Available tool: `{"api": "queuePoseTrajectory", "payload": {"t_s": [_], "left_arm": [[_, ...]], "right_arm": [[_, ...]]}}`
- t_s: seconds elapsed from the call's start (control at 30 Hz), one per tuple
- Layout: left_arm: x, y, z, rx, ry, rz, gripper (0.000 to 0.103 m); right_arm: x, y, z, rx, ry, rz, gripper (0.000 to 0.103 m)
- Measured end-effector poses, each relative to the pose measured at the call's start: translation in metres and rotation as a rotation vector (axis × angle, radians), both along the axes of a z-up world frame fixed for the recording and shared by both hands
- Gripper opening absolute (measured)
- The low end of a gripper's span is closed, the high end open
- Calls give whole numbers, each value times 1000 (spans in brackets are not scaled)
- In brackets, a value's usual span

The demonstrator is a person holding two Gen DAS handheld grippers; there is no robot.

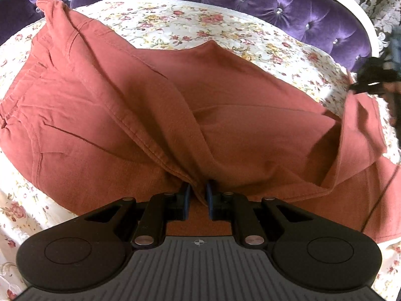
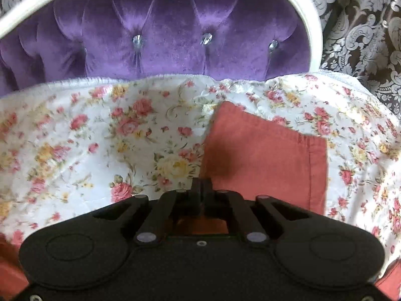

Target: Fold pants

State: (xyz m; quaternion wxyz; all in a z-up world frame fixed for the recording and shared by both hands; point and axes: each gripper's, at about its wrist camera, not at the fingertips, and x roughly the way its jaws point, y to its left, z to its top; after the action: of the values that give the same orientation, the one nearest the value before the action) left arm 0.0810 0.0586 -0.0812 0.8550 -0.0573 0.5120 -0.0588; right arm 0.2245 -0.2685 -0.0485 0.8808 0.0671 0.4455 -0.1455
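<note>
Rust-red pants [image 1: 155, 105] lie crumpled across a floral bedspread [image 1: 190, 25]. My left gripper [image 1: 198, 195] is shut on a bunched fold of the pants at their near edge, cloth pinched between its blue pads. In the right wrist view a pant leg end with a hemmed cuff [image 2: 265, 150] lies flat on the bedspread [image 2: 100, 138]. My right gripper [image 2: 201, 188] is shut on the near edge of that leg. The right gripper also shows in the left wrist view [image 1: 371, 80], dark and blurred, at the far right by the raised leg.
A purple tufted headboard [image 2: 163, 37] with a white frame [image 2: 313, 32] runs along the far side of the bed. Patterned brown and silver wallpaper [image 2: 363, 37] is behind it to the right.
</note>
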Motion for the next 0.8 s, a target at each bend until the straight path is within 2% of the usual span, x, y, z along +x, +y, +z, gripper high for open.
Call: {"api": "queuePoseTrajectory", "payload": {"t_s": [0.07,0.17,0.23,0.3,0.37,0.43,0.57,0.63,0.73,0.77,0.8], "left_arm": [[0,1,0,-6,3,3,14],[1,0,0,-5,4,5,14],[1,-1,0,2,3,6,14],[0,-2,0,12,-1,6,14],[-1,-3,0,23,-7,2,14],[-1,-4,0,35,-13,-3,14],[0,-8,0,59,-14,-8,14],[0,-9,0,64,-13,-9,14],[0,-10,1,75,-10,-14,14],[0,-11,1,79,-8,-12,14],[0,-12,1,83,-8,-11,14]], "right_arm": [[-30,-12,26,37,-103,-8,5],[-98,-34,64,85,-250,-39,5],[-149,-51,80,99,-320,-78,5],[-196,-68,83,127,-351,-130,5],[-237,-83,72,168,-336,-176,6],[-266,-92,50,185,-284,-218,6],[-296,-104,-8,284,-146,-300,7],[-307,-104,-22,321,-117,-306,9],[-324,-111,-23,390,-157,-315,20],[-329,-115,-20,404,-177,-330,26],[-333,-120,-19,411,-202,-346,41]]}}
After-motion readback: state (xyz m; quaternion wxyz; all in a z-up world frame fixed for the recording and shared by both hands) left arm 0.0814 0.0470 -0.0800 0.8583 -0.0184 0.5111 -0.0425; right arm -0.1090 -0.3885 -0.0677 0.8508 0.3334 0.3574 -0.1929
